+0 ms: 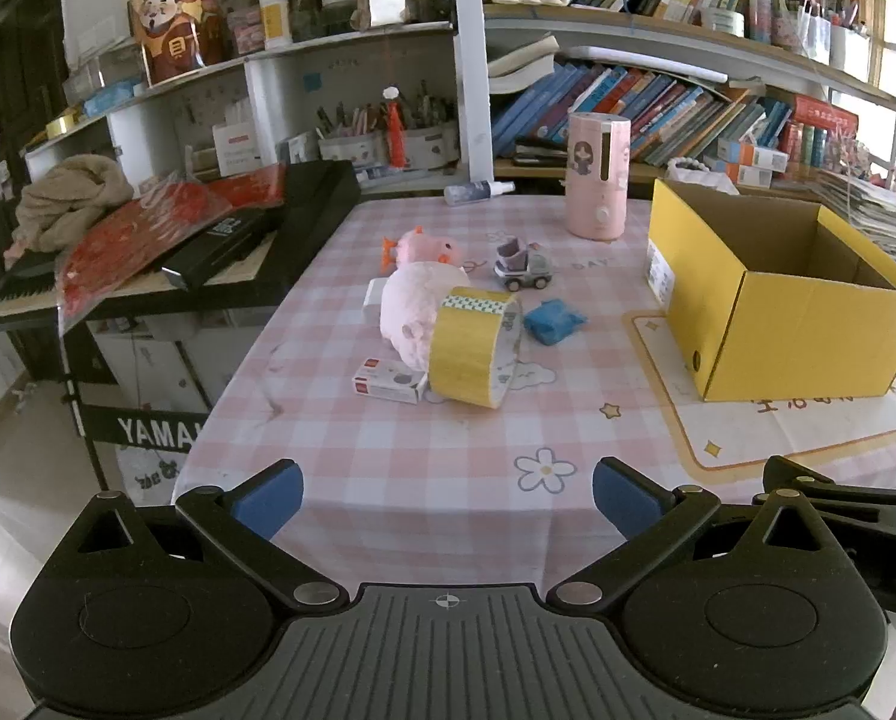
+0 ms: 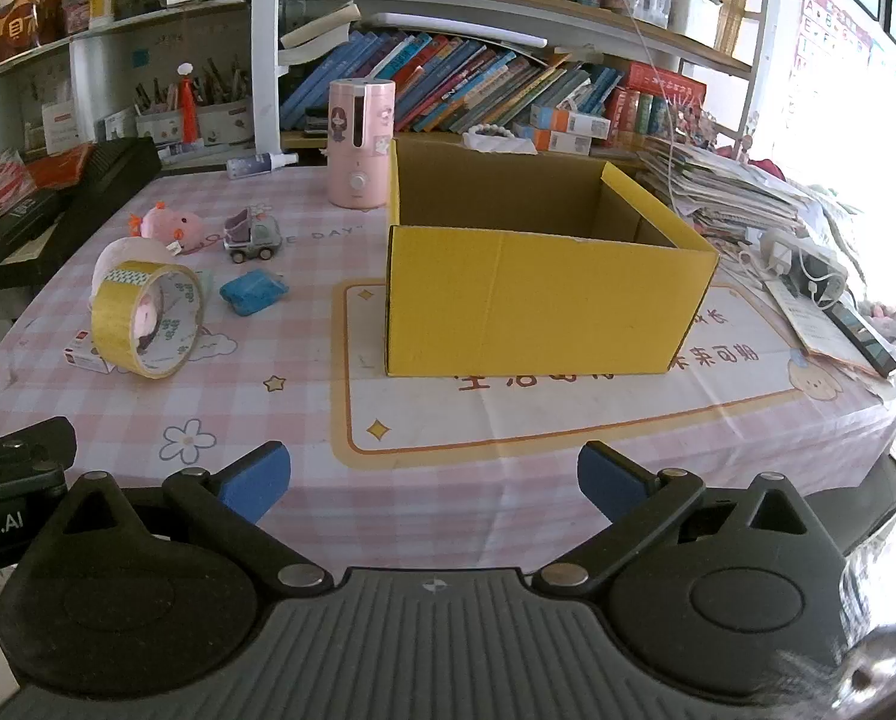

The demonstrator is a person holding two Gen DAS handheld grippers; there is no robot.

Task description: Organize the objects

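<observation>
Nothing is put away yet, as far as I can judge: every loose thing sits out on the surface (image 1: pixel 448 480) and the yellow box (image 2: pixel 538 300) looks empty. I see only bare brown walls and part of its floor from the right wrist view; the near corner of the inside is hidden by the front wall, so I cannot vouch for that bit.

My left hand-held gripper (image 1: pixel 448 495) hangs released, jaws spread wide with nothing between them, over the near edge of the pink checked cloth. My right hand-held gripper (image 2: pixel 434 480) is just as wide and empty, aimed at the front of the box.

What is left is the whole cluster to the left of the box: the roll of yellow tape (image 1: pixel 478 348) standing on its edge and leaning on the pale pink plush (image 1: pixel 411 312), a small white and red carton (image 1: pixel 387 381) touching the roll's foot, a blue crumpled piece (image 1: pixel 553 321) just beside it, a little toy truck (image 1: pixel 523 267) farther back, and a smaller pink plush toy (image 1: pixel 423 249) behind the big one. The tall pink humidifier (image 1: pixel 598 174) stands upright beyond the box's far left corner; whether it belongs in the box I cannot tell.
</observation>
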